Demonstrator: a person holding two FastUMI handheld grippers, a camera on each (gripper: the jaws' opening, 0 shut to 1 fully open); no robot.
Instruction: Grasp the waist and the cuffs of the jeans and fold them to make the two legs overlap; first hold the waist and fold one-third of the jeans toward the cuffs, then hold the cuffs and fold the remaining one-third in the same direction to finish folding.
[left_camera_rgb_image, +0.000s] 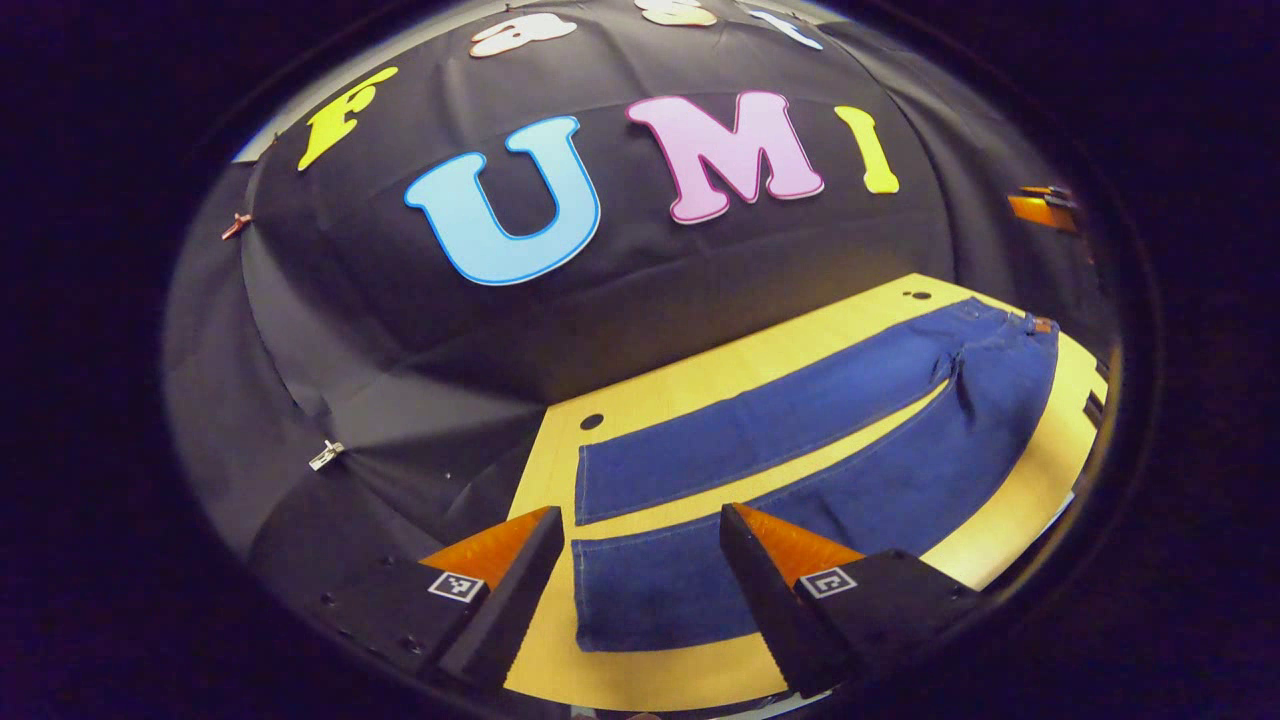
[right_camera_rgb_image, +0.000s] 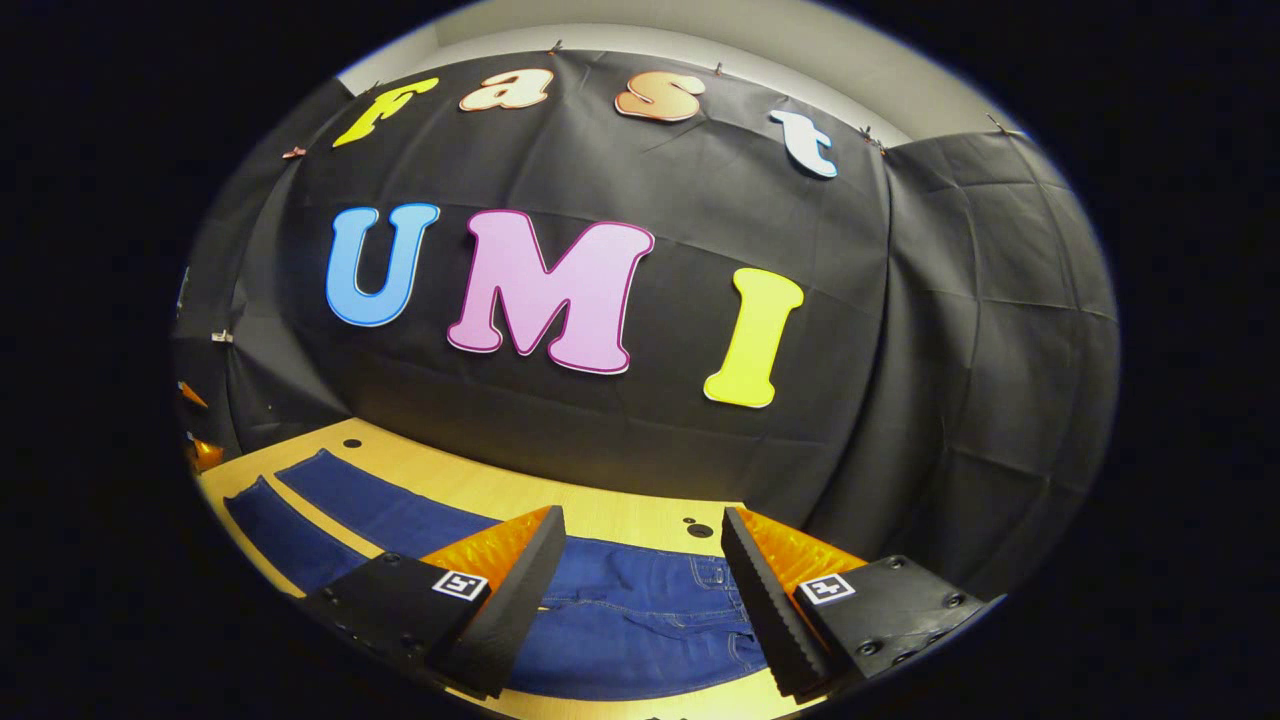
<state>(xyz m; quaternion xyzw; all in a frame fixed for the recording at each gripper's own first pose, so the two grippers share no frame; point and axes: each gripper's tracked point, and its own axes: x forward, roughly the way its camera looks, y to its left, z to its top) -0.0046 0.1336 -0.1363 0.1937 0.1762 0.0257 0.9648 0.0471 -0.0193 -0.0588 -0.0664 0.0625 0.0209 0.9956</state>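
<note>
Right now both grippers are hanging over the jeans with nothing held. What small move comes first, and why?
Probably lower both open grippers together: the left gripper onto the near cuff, the right gripper onto the waist. The jeans lie flat on the table with legs spread apart, so the legs should overlap first.

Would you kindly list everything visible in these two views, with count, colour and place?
jeans: one pair, dark blue, flat on the table, legs apart, cuffs toward the left gripper, waist below the right gripper.
table: one, light wood, with small dark holes near its far edge.
cloth wall: black, behind the table and on both sides.
left gripper: one, open, above the near cuff.
right gripper: one, open, above the waist.
</note>
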